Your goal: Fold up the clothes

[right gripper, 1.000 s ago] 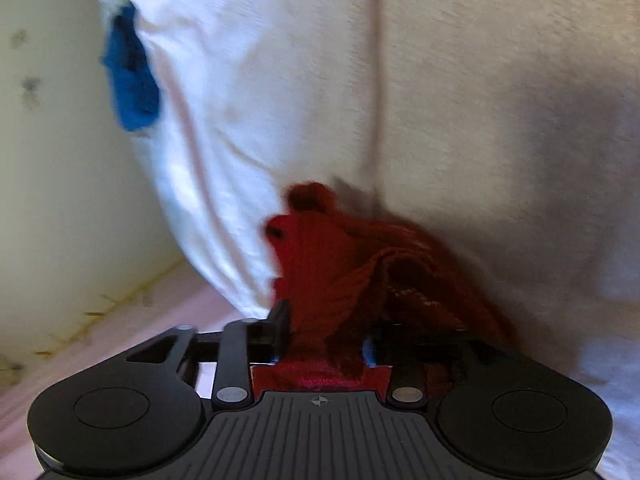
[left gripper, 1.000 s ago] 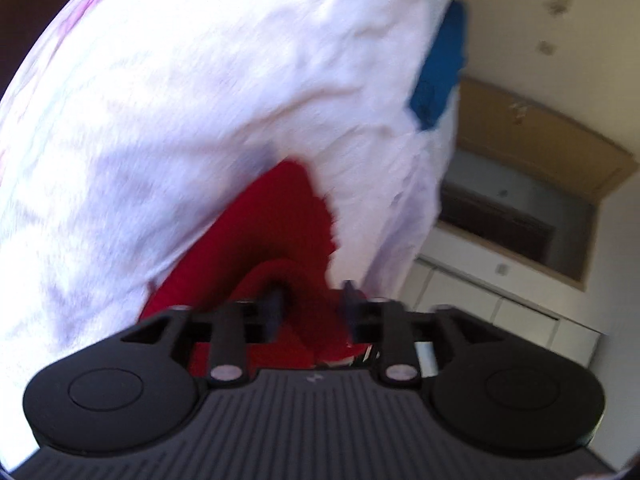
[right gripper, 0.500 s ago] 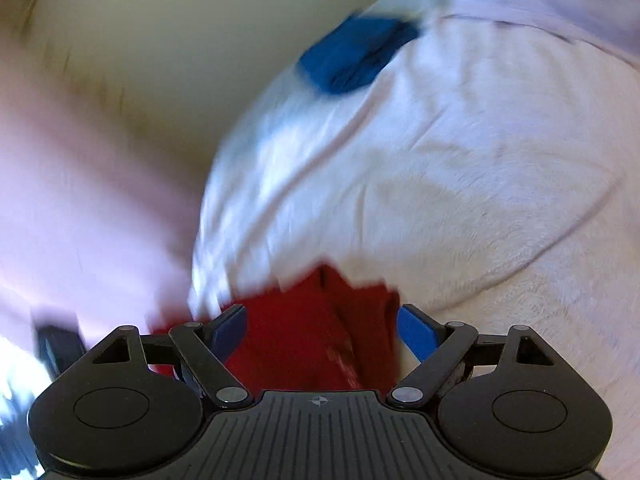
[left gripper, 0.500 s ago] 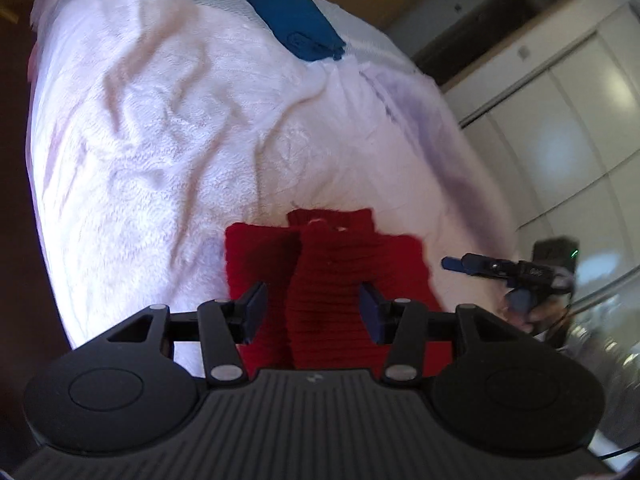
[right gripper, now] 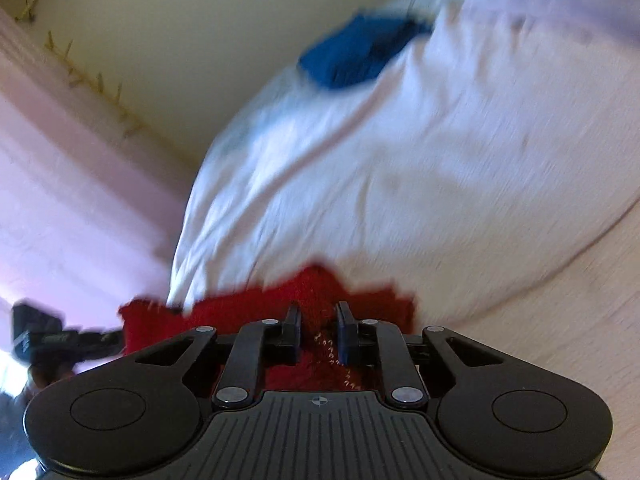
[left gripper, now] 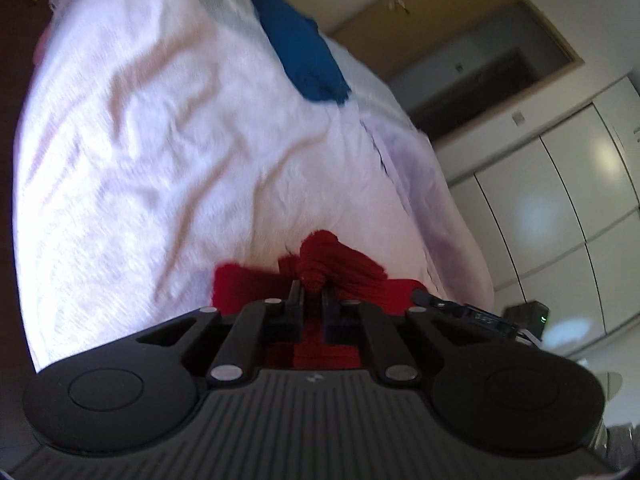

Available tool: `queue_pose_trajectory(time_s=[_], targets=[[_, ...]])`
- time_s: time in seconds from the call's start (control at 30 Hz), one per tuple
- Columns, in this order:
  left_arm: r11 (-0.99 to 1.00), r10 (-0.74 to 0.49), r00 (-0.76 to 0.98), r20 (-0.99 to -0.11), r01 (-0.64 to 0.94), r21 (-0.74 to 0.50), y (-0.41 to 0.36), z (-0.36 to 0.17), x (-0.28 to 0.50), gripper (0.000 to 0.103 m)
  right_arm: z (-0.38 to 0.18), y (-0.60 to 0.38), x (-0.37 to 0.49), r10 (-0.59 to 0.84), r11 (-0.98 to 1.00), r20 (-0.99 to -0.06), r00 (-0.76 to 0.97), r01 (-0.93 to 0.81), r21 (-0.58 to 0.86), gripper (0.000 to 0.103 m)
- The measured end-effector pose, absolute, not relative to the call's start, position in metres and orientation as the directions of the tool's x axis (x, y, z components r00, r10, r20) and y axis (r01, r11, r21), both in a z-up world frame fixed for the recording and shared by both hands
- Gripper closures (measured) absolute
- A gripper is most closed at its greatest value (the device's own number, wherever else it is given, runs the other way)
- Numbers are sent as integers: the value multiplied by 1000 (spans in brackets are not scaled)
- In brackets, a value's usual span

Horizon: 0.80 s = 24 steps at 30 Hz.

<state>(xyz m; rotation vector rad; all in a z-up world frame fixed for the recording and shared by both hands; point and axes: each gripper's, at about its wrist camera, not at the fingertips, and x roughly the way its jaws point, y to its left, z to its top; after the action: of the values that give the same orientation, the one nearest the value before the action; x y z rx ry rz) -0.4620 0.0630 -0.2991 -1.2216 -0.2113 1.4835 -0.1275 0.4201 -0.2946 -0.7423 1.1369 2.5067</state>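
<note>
Both grippers have just nipped shut on the red knitted garment [left gripper: 360, 272], which lies bunched at the near edge of the bed [left gripper: 160, 160]. The left gripper [left gripper: 312, 296] has its jaws pressed together on a small tuft of knit; the right gripper [right gripper: 318, 318] pinches a thicker fold. A blue garment [left gripper: 304, 60] sits far up the bed, well beyond the red one. To my eye the step in hand is lifting the red piece to spread it: raise both pinches evenly, draw them apart until the knit hangs flat, and check neither grip holds only a loose strand
</note>
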Motion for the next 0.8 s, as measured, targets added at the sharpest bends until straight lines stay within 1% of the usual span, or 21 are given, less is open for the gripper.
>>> queue_pose_trajectory(time_s=[0.07,0.13,0.17,0.23,0.33,0.4,0.43,0.5,0.53,0.57,0.6,0.63,0.67,0.7,0.8], targets=[[-351,819,151,-554,-631,-692,60,-296,-464,98,-287,426,-127,102,-646,-563,-820,-485,590,89],[-365,816,131,-563,-637,-679,64,-300,-464,98,-287,427,-135,132,-659,-587,-799,-513,550,89],[-350,831,115,-544,-653,-672,64,-296,-463,98,-287,427,-139,147,-664,-599,-787,-527,531,89],[-316,861,82,-501,-687,-655,64,-286,-460,98,-287,424,-145,182,-674,-593,-784,-539,505,89],[-327,850,32,-526,-751,-574,66,-287,-456,97,-296,427,-151,207,-653,-589,-781,-559,511,89],[-379,799,31,-601,-750,-543,69,-310,-458,96,-316,428,-166,164,-650,-649,-742,-576,495,89],[-401,783,36,-622,-735,-548,69,-321,-461,95,-327,429,-174,135,-652,-685,-716,-585,483,89],[-433,776,39,-630,-693,-577,69,-332,-463,95,-340,427,-184,124,-655,-707,-696,-593,468,87],[-440,775,30,-632,-691,-573,71,-330,-462,94,-340,428,-185,123,-651,-708,-696,-595,471,85],[-442,767,26,-641,-703,-557,73,-327,-459,93,-338,429,-185,116,-642,-709,-695,-598,480,76],[-442,759,22,-650,-716,-540,75,-324,-456,92,-336,430,-185,109,-633,-711,-695,-600,489,72],[-442,751,17,-660,-729,-522,77,-321,-453,91,-333,431,-182,106,-616,-715,-691,-610,498,60],[-444,749,16,-663,-731,-519,77,-318,-451,91,-328,431,-177,110,-596,-721,-684,-626,503,45],[-443,750,21,-661,-725,-527,75,-314,-451,90,-322,430,-168,121,-576,-718,-686,-637,511,41],[-463,754,30,-656,-684,-564,60,-305,-452,82,-303,422,-134,165,-507,-685,-710,-656,559,40]])
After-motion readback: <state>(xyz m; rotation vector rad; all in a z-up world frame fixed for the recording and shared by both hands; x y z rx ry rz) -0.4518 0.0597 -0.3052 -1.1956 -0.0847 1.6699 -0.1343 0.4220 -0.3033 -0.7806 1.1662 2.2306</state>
